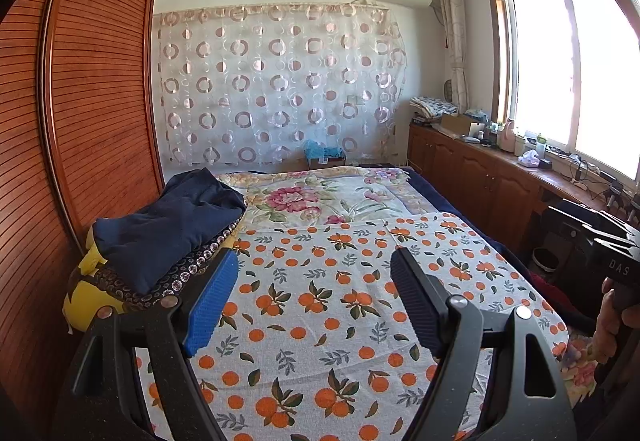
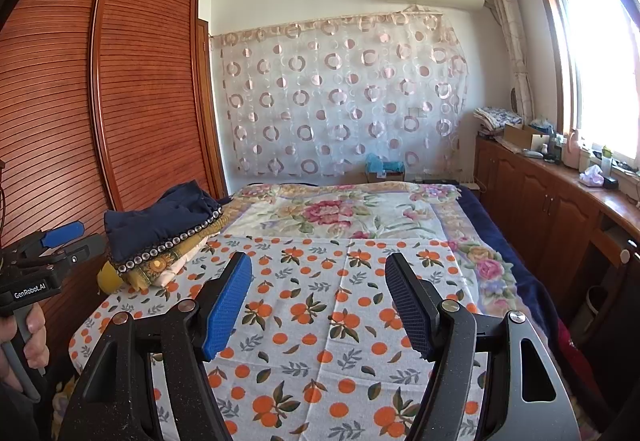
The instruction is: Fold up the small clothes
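Left gripper (image 1: pixel 312 269) and right gripper (image 2: pixel 318 273), both with jaws wide apart and holding nothing, hover above the near part of an orange-print cloth (image 1: pixel 340 305) spread flat on the bed. A stack of clothes (image 1: pixel 160 241), topped by a navy garment (image 2: pixel 160 217), lies at the left edge beside the slatted wardrobe (image 1: pixel 96 89). A floral blanket (image 2: pixel 340 213) covers the far part.

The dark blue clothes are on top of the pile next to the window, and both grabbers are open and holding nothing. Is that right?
Nearly. The pile of stacked clothes with the dark blue folded garment on top lies beside the brown slatted wooden wardrobe, not the bright window, which is across the bed; both wrist views show this. The left gripper and right gripper are indeed open and hold nothing.
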The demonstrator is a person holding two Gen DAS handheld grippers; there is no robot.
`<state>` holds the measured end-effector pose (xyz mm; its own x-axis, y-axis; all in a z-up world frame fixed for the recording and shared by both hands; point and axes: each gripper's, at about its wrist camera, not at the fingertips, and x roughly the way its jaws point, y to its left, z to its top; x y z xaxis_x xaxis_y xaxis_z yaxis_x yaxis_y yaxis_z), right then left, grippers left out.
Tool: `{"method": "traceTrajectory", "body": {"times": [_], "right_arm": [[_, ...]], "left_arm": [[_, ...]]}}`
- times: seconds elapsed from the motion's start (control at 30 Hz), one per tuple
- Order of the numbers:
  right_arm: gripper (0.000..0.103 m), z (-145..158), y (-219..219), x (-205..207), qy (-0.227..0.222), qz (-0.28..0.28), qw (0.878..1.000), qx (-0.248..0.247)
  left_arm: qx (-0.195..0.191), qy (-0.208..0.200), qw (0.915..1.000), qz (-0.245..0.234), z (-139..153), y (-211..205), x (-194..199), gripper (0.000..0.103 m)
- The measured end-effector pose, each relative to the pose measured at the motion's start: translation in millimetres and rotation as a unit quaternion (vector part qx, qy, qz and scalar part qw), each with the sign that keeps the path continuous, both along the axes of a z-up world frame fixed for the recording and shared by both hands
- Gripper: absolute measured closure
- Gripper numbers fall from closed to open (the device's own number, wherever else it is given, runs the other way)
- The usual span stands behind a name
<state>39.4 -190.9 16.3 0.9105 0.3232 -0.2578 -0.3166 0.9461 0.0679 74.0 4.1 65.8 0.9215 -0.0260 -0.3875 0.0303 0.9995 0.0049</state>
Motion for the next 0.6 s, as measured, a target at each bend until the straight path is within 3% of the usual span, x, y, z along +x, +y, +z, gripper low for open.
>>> {"method": "traceTrajectory", "body": {"times": [0.6], "right_arm": [[0.032,-1.2,-4.7,1.1,-0.003,0.002,1.0,-0.001]], "left_arm": [[0.001,-0.003,1.0,0.002,1.7,-3.0,-4.1,0.024]]}}
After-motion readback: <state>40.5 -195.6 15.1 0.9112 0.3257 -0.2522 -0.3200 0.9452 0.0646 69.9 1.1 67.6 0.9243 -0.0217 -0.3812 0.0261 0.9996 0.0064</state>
